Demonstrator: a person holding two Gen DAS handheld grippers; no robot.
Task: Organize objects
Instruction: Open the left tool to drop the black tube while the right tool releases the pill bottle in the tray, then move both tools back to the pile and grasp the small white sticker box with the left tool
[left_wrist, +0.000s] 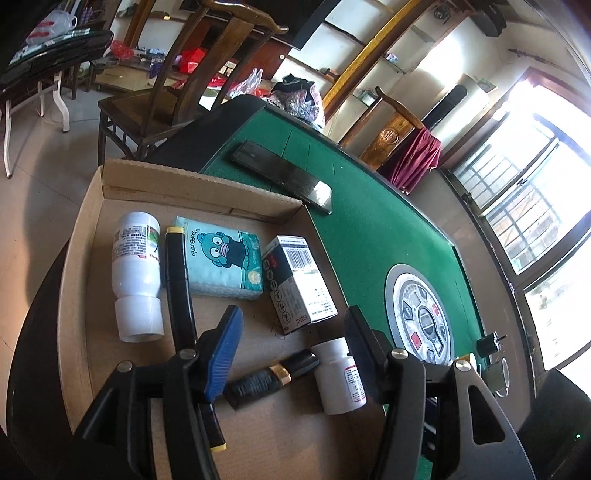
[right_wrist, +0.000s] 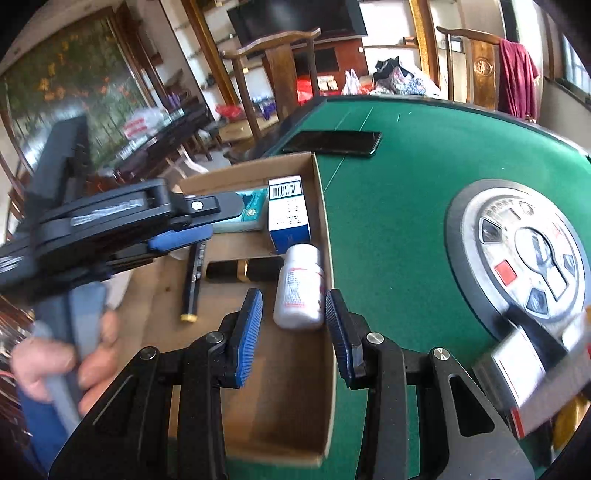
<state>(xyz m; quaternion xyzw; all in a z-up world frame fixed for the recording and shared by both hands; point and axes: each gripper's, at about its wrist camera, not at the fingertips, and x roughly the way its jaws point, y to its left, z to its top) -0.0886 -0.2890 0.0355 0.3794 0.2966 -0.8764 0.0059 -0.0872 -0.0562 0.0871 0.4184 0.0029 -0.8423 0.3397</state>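
Note:
A shallow cardboard box (left_wrist: 85, 236) lies on the green table and holds a large white bottle (left_wrist: 136, 269), a black pen (left_wrist: 179, 284), a teal tissue pack (left_wrist: 221, 258), a medicine carton (left_wrist: 299, 284), a black and gold lipstick (left_wrist: 273, 376) and a small white pill bottle (left_wrist: 341, 373). My left gripper (left_wrist: 291, 343) is open and empty above the lipstick. My right gripper (right_wrist: 293, 328) is open just behind the pill bottle (right_wrist: 299, 288), whose bottom end lies between the fingertips, untouched. The left gripper (right_wrist: 184, 221) shows in the right wrist view over the box (right_wrist: 325, 387).
A black phone (left_wrist: 284, 177) lies on the green felt (left_wrist: 369, 229) beyond the box. A round control panel (left_wrist: 421, 314) is set in the table's centre. A blurred carton (right_wrist: 535, 369) and a small cup (left_wrist: 498, 376) sit near it. Wooden chairs stand around the table.

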